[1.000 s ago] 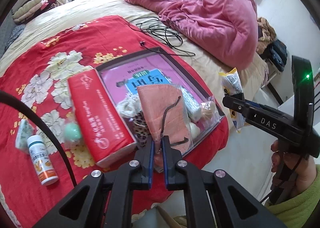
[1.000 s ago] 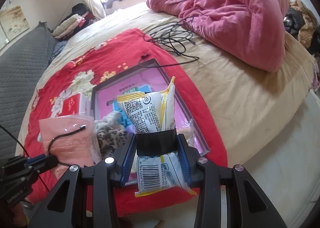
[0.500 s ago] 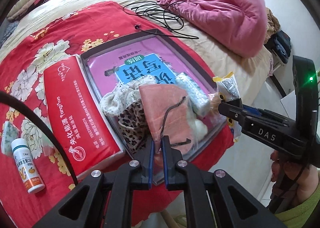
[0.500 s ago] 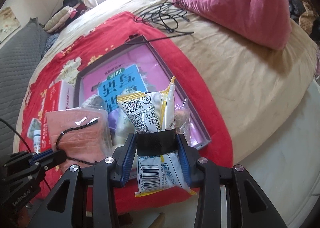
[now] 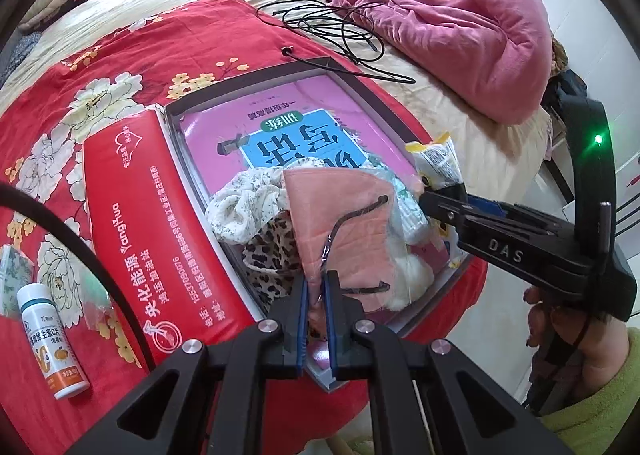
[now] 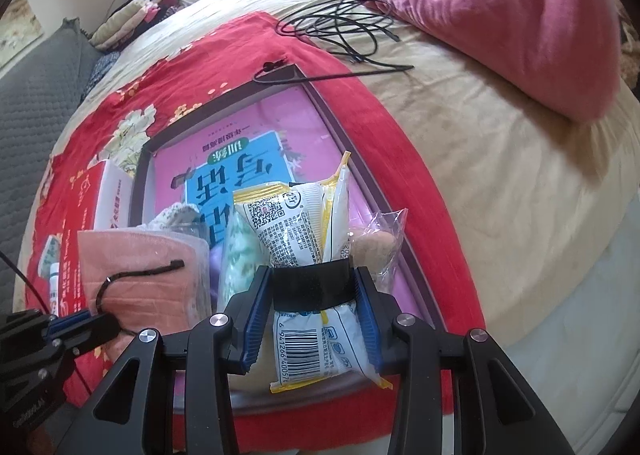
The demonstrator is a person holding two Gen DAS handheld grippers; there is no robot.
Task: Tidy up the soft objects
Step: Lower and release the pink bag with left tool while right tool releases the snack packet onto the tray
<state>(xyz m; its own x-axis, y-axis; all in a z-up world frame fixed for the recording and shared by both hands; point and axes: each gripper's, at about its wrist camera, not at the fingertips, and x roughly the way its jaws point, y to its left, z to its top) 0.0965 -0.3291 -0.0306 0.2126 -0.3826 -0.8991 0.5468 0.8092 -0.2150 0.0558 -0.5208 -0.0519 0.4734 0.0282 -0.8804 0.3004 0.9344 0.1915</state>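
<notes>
My left gripper (image 5: pixel 315 283) is shut on the near edge of a clear bag holding a pink face mask (image 5: pixel 344 231) with black ear loops, which hangs over the near end of a shallow grey-rimmed tray (image 5: pixel 248 85). In the tray lie a pink and blue booklet (image 5: pixel 280 135), a white floral cloth (image 5: pixel 244 211), a leopard-print cloth (image 5: pixel 272 255) and a small green-patterned pack (image 6: pixel 236 255). My right gripper (image 6: pixel 314 287) is shut on a white and yellow snack packet (image 6: pixel 296 223), held upright above the tray's near right corner. The same mask bag (image 6: pixel 136 287) shows at lower left in the right wrist view.
A red tissue pack (image 5: pixel 132 223) lies left of the tray on a red floral blanket (image 5: pixel 100 67). A small white bottle (image 5: pixel 48 339) and a green packet (image 5: pixel 14 275) lie further left. Black cables (image 5: pixel 340 23) and a pink quilt (image 5: pixel 452 7) cover the far bed. The bed edge (image 6: pixel 540 295) drops off at right.
Both grippers have sunk toward the tray with their loads, so the tray and its contents look larger. The mask bag and the snack packet now hang close over the tray's near end.
</notes>
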